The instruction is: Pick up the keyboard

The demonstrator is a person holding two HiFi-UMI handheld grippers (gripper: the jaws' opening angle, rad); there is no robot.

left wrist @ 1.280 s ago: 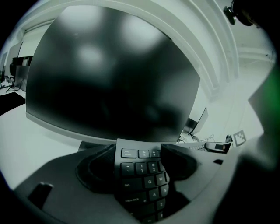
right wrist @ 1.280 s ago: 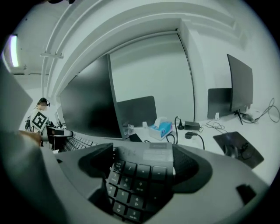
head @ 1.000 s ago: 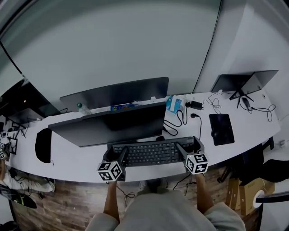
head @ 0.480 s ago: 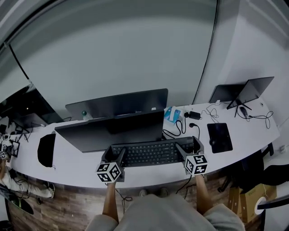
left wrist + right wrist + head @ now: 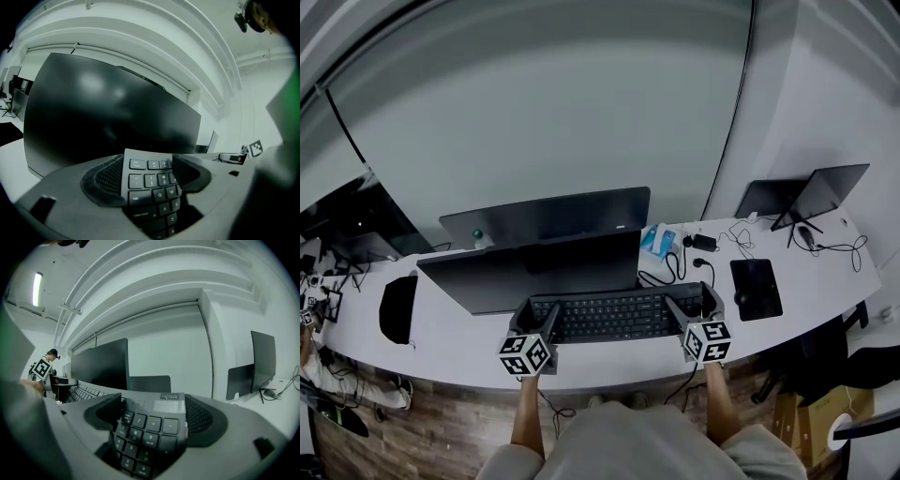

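Note:
A black keyboard [image 5: 614, 316] lies lengthwise in front of the big monitor, over the white desk [image 5: 459, 342]. My left gripper [image 5: 536, 319] is shut on its left end and my right gripper [image 5: 694, 304] on its right end. In the left gripper view the keyboard [image 5: 151, 186] stands tilted between the padded fingers [image 5: 107, 179], escape-key corner up. In the right gripper view the numeric-pad end [image 5: 152, 430] sits clamped the same way. I cannot tell whether the keyboard touches the desk.
A large dark monitor [image 5: 534, 272] stands just behind the keyboard, a second one [image 5: 548, 211] behind that. To the right lie cables [image 5: 694, 251], a blue box [image 5: 656, 239], a black mouse pad [image 5: 755, 286] and more screens [image 5: 806, 192]. A black object [image 5: 397, 307] sits at the left.
The keyboard and both grippers sit slightly higher in the head view and closer to the monitor's lower edge. Both grips stay the same.

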